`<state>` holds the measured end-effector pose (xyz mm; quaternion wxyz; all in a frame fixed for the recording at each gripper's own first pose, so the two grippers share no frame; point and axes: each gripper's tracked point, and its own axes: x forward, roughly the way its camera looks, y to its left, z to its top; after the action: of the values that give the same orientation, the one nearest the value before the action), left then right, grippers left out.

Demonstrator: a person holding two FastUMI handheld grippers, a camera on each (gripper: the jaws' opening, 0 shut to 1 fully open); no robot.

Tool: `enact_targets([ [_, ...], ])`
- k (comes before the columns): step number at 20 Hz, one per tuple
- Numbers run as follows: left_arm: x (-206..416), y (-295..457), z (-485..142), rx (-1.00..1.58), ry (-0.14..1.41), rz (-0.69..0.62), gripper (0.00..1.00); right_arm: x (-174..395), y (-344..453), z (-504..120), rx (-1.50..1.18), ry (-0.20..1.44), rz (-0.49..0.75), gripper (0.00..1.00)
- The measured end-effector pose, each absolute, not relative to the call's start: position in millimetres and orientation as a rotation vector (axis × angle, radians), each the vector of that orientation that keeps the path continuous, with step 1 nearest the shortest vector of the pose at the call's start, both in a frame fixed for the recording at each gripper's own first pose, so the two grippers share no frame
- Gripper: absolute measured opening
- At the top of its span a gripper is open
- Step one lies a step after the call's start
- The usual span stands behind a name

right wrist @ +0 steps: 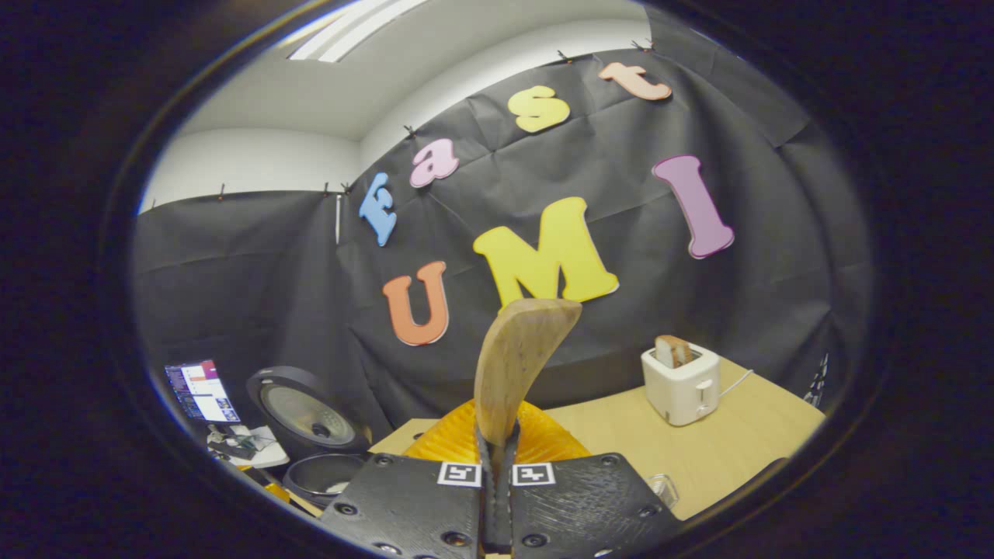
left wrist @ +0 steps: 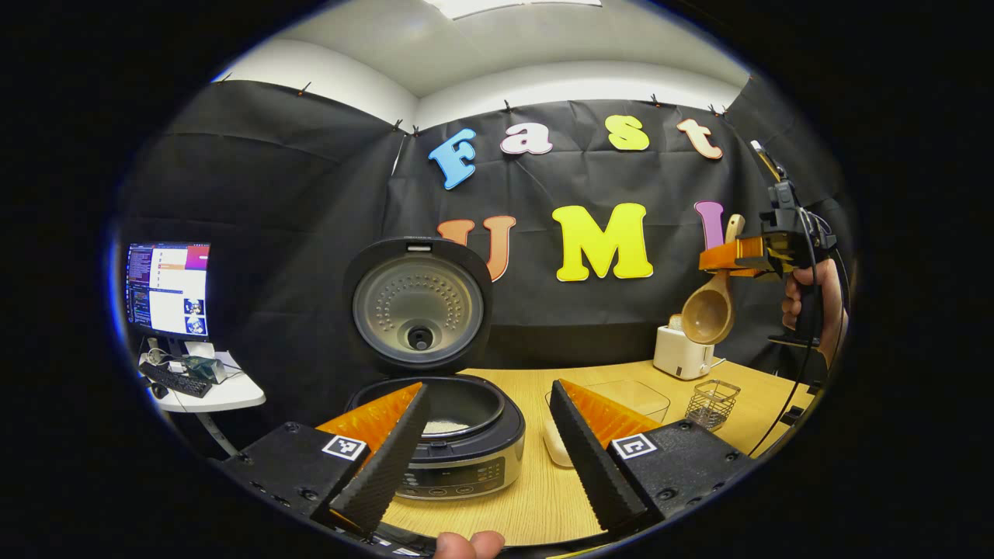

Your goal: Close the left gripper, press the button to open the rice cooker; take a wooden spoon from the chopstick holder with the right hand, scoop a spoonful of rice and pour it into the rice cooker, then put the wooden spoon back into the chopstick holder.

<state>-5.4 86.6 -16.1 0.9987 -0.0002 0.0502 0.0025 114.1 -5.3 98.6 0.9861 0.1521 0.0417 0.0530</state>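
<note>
We take the rice cooker [left wrist: 454, 435] as our landmark: it sits on the wooden worktop [left wrist: 543, 497] with its lid [left wrist: 419, 307] swung fully up and standing upright behind the pot, and a little white rice lies at the bottom of the inner pot.

In the left gripper view, our left claw [left wrist: 489, 446] is released, its two fingers spread wide apart with nothing between them. One finger lies in front of the cooker's near edge and the other to the cooker's right, over a clear container [left wrist: 621, 404] that stands just beside the cooker. Further right of the cooker, past that container, stands a small wire chopstick holder [left wrist: 712, 404], and behind it a white toaster [left wrist: 683, 351]. To the cooker's left, off the worktop, a monitor [left wrist: 167, 289] stands on a small white side table [left wrist: 221, 394].

The right claw [left wrist: 726, 256], with a hand [left wrist: 811, 307] on its grip, hangs high above the worktop, well to the right of the cooker and above the toaster. It is grasping the wooden spoon [left wrist: 708, 310], whose bowl hangs down below the fingers.

In the right gripper view, the right claw [right wrist: 497, 458] is clenched on the spoon's handle [right wrist: 516, 365], which rises between the fingers; the cooker [right wrist: 322, 473] shows low at the left and the toaster [right wrist: 682, 384] to the right.
</note>
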Motion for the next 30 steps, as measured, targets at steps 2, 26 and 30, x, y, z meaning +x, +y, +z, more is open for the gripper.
enact_targets([
  [2, -6.7, 83.3, -14.0, -0.001, 0.093, 0.002, 0.99, 116.1, -36.4, 83.7, 0.312, 0.097, 0.055, 0.0],
  [26, -6.1, 101.9, -19.6, 0.001, 0.113, 0.039, 0.99, 154.3, -107.9, -92.7, 0.271, 0.246, -0.088, 0.0],
  [30, -8.4, 99.5, -15.5, 0.003, 0.104, 0.038, 0.99, 155.0, -106.2, -95.4, 0.268, 0.236, -0.085, 0.0],
])
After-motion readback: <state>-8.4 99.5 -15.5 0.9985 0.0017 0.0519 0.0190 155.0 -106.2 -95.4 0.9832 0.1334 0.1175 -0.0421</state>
